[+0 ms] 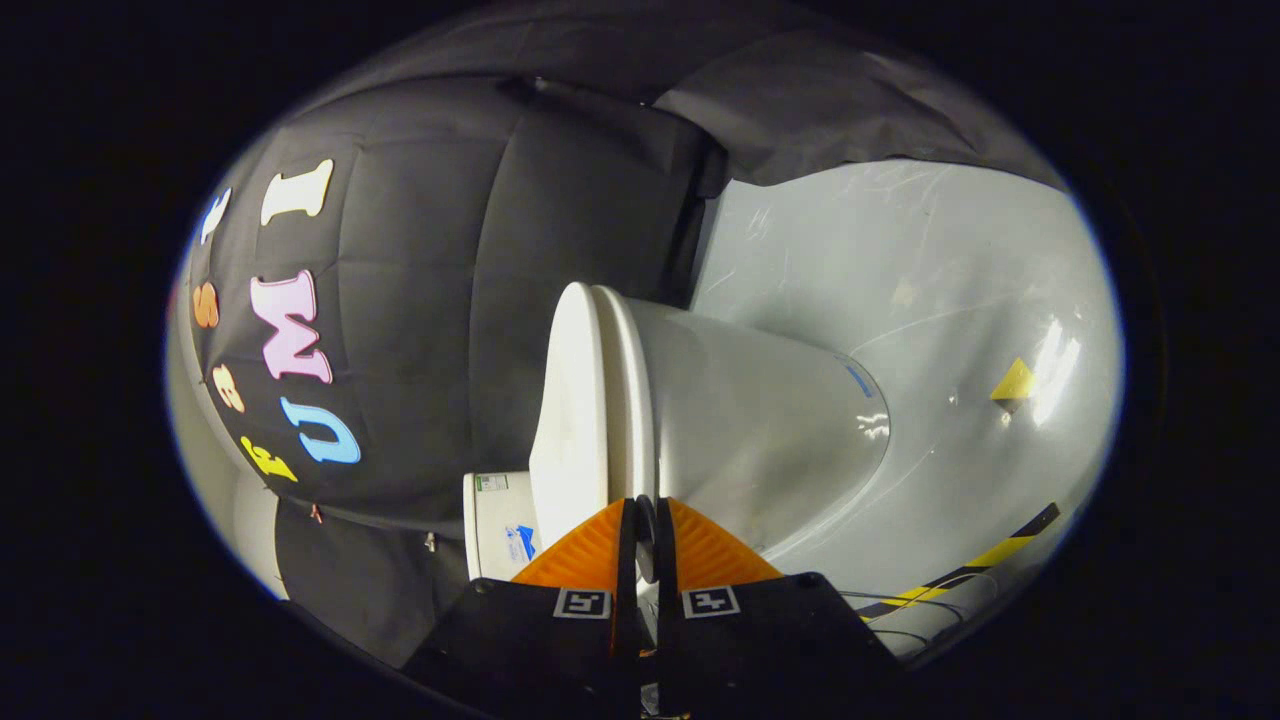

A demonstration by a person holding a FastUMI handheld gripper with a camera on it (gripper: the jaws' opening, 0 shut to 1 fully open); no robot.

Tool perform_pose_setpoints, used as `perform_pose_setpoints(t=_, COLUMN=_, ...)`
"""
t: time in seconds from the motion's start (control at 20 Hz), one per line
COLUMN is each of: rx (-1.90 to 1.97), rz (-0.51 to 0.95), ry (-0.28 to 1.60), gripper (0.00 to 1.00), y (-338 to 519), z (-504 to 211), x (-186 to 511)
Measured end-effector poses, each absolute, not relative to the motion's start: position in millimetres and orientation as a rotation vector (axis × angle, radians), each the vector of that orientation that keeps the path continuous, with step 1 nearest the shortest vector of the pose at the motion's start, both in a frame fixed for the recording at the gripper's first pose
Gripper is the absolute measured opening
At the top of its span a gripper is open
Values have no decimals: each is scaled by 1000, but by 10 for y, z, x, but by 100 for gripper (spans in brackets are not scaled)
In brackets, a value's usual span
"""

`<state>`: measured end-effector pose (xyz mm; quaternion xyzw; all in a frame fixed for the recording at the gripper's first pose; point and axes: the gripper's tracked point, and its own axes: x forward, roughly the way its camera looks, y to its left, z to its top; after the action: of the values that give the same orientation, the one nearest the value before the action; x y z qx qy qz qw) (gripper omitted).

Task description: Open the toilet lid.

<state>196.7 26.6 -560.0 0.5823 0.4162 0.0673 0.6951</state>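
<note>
Your claw (645, 515) is turned on its side and nearly clenched, its two fingers standing either side of the thin rim of the toilet lid (570, 400). A sliver of pale rim shows in the narrow gap between them, so it looks pinched on that edge, though you cannot see both fingers pressing.

The lid lies closed against the seat (632, 400), which sits on the toilet bowl (760, 420). Past the bowl, on the far side from the lid, spreads the pale floor (950, 300). The tank (500, 525) is beside the lid, near the fingers.

The risk is in the grip: the fingertips barely overlap the rim, so a quick pull could slip them off and let the lid drop back. If the fingers have caught the seat as well, both would rise together.
</note>
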Motion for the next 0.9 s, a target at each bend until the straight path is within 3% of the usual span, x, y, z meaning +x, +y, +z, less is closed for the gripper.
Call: perform_pose_setpoints(t=0.9, rx=1026, rz=66, ry=878, gripper=7, y=569, z=-4270, x=2073)
